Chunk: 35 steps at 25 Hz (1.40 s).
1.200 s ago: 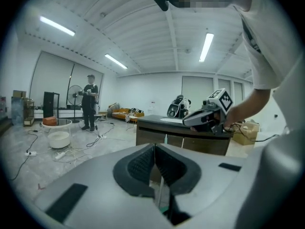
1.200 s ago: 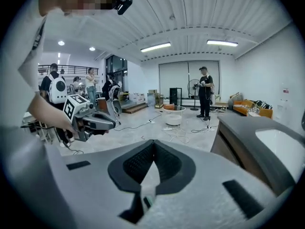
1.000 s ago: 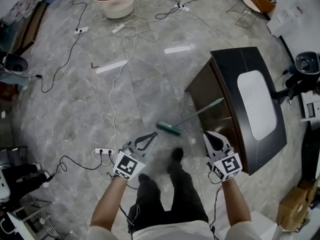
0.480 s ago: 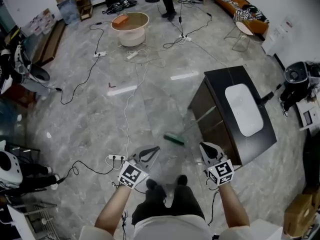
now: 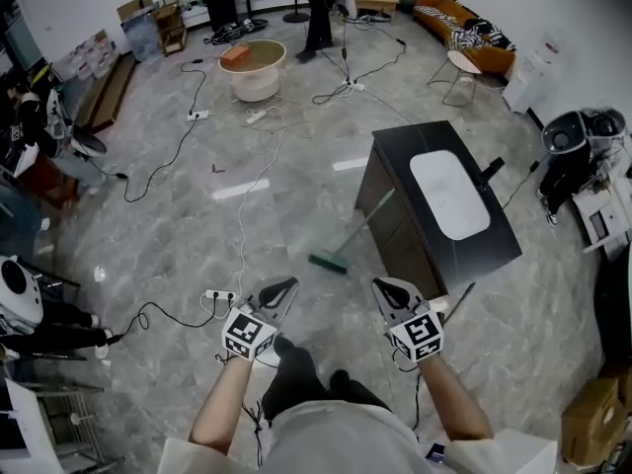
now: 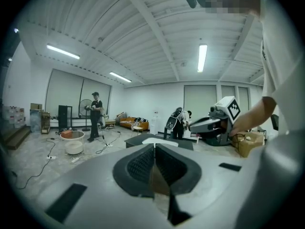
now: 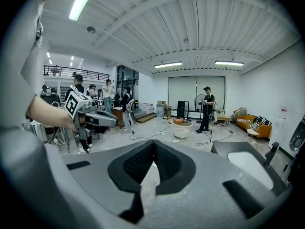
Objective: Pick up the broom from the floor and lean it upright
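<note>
L gripper [image 5: 279, 288] & R gripper [image 5: 385, 286] held out side by side at waist, jaws closed, nothing held. Broom [image 5: 357, 227] ahead, head on floor, handle leaning on black cabinet [image 5: 393, 237]. Power strip [image 5: 219, 294] + cable [image 5: 243, 215] near L.

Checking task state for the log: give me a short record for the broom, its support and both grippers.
broom: green head on floor, handle tilted up against the cabinet side
cabinet: black, white panel on top
left gripper: shut, empty, apart from broom
right gripper: shut, empty, apart from broom
task state: broom appears leaned
</note>
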Each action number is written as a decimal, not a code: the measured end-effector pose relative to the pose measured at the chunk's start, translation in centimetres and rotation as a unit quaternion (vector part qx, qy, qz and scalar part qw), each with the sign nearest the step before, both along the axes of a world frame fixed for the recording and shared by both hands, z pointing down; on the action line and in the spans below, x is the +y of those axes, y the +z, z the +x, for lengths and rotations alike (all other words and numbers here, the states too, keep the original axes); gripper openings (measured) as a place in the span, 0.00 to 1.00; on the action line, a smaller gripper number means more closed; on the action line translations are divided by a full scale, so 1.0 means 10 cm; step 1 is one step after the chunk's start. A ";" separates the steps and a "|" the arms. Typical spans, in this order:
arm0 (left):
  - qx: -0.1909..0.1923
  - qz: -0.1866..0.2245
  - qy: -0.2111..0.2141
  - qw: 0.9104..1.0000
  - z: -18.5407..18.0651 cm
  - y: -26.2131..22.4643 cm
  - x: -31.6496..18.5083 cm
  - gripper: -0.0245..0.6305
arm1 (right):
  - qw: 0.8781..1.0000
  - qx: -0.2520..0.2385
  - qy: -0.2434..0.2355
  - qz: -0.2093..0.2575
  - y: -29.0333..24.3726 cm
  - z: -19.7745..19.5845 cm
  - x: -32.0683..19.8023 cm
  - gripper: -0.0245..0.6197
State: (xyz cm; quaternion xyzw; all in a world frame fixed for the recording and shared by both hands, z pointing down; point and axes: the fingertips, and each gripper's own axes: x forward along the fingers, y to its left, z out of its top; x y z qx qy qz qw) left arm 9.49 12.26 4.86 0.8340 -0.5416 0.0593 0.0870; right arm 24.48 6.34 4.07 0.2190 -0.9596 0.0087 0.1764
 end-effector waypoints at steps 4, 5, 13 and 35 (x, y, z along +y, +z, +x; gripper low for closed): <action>-0.010 -0.003 -0.002 1.000 0.43 -0.24 0.38 0.06 | 1.000 0.012 -0.006 -0.001 -0.17 0.53 0.39 0.04; -0.011 -0.004 -0.005 1.000 0.51 -0.29 0.47 0.06 | 1.000 0.013 -0.007 -0.002 -0.23 0.63 0.46 0.04; -0.014 -0.004 -0.031 0.999 0.72 -0.72 1.08 0.06 | 1.000 0.003 0.003 -0.006 -0.68 0.99 0.89 0.04; 0.000 0.023 -0.007 1.000 0.27 -1.27 1.57 0.06 | 0.997 -0.039 0.062 0.001 -1.08 0.63 1.28 0.04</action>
